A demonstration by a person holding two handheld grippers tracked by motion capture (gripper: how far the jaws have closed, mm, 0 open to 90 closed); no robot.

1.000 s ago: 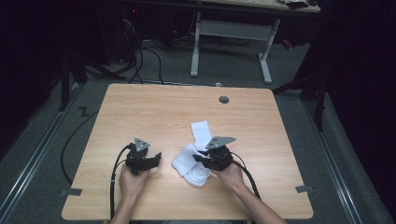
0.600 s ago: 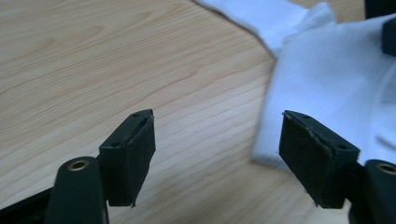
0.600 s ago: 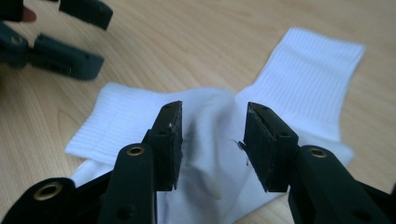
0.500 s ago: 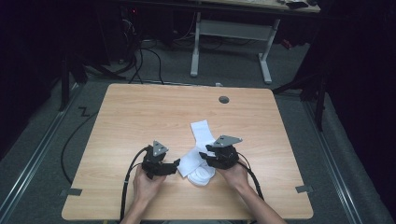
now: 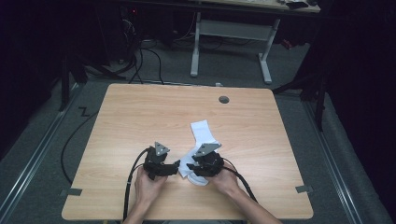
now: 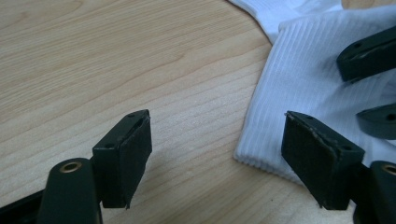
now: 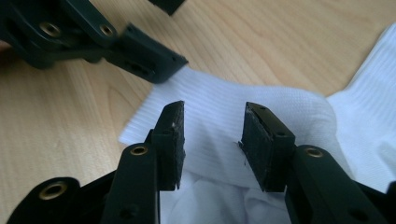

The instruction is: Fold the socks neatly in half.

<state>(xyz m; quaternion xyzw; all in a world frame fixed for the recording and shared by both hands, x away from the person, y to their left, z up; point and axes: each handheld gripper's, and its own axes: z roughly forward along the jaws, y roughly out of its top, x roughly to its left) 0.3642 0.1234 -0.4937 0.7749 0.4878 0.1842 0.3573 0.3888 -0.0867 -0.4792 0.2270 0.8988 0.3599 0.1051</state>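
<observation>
- left hand-held gripper (image 5: 176, 164) has slid in from 9 o'clock, jaws just opened wide, one pad over the white sock (image 5: 201, 131) cuff, holding nothing.
- right hand-held gripper (image 7: 212, 140) has just part-opened, straddling the sock mid-worktop (image 5: 140, 112), gripping nothing; likely regrasping to fold.

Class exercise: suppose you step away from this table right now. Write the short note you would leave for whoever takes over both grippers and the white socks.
Left gripper: jaws wide open, nothing between them; one jaw sits just over the ribbed cuff edge of the white socks, the other over bare table.
Right gripper: jaws have just been opening and now stand open, low over the sock fabric; no pinch visible.
Socks: near the front middle of the table, one end bunched between the two grippers, the other end reaching away from the person.
Done: both grippers brought to the bunched end.
Left: probably take a grip and straighten or fold the socks.
</observation>
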